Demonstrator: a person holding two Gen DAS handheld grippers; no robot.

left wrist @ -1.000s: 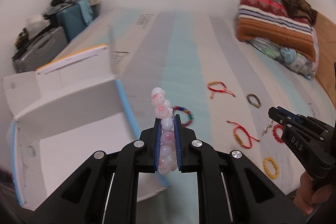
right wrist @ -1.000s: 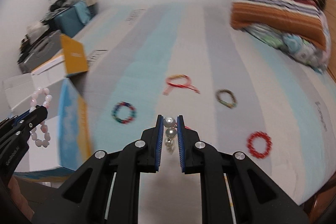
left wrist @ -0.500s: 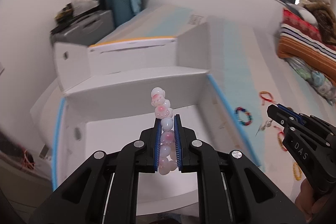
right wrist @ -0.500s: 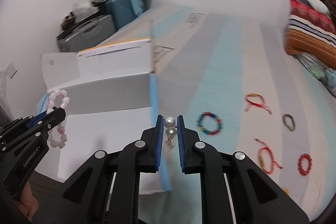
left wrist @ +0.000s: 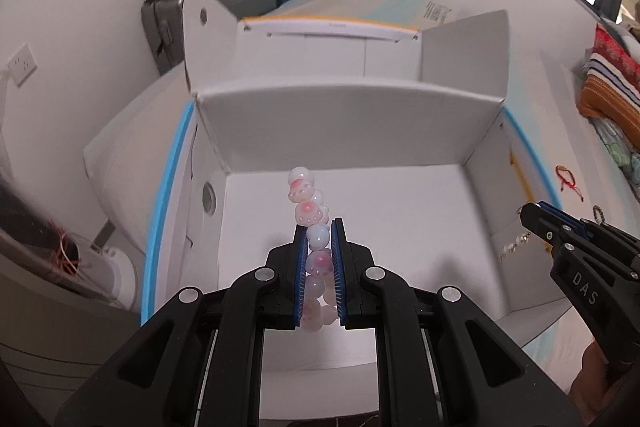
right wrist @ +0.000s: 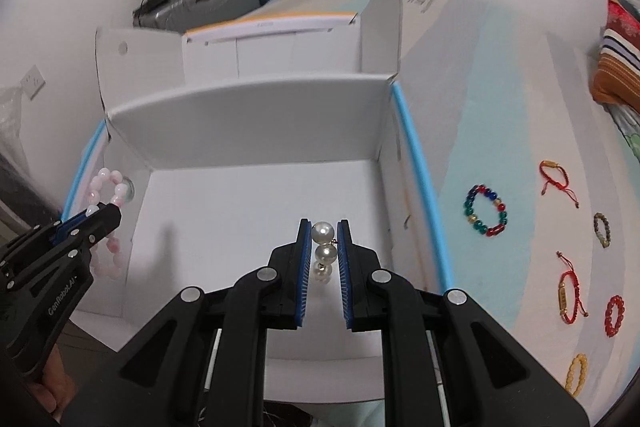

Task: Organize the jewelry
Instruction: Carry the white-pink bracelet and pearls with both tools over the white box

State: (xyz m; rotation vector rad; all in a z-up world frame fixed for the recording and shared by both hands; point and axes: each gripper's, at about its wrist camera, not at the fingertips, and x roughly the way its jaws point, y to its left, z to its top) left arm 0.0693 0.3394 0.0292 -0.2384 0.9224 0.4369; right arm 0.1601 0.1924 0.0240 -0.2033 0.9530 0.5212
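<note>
Box point(right wrist: 256, 115) is right under both my claws now, left gripper point(left wrist: 319, 239) clenched on the pink bracelet point(left wrist: 308, 211) and right gripper point(right wrist: 324, 239) pinching the pearl piece point(right wrist: 323, 245), so they'll drop inside.

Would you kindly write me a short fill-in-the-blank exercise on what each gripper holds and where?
1. The left gripper is shut on a ____ bead bracelet.
2. The right gripper grips a string of ____.
3. Both grippers hover over the open white ____.
4. Six bracelets lie on the ____ beside it.

Missing words: pink; pearls; box; bed
</note>
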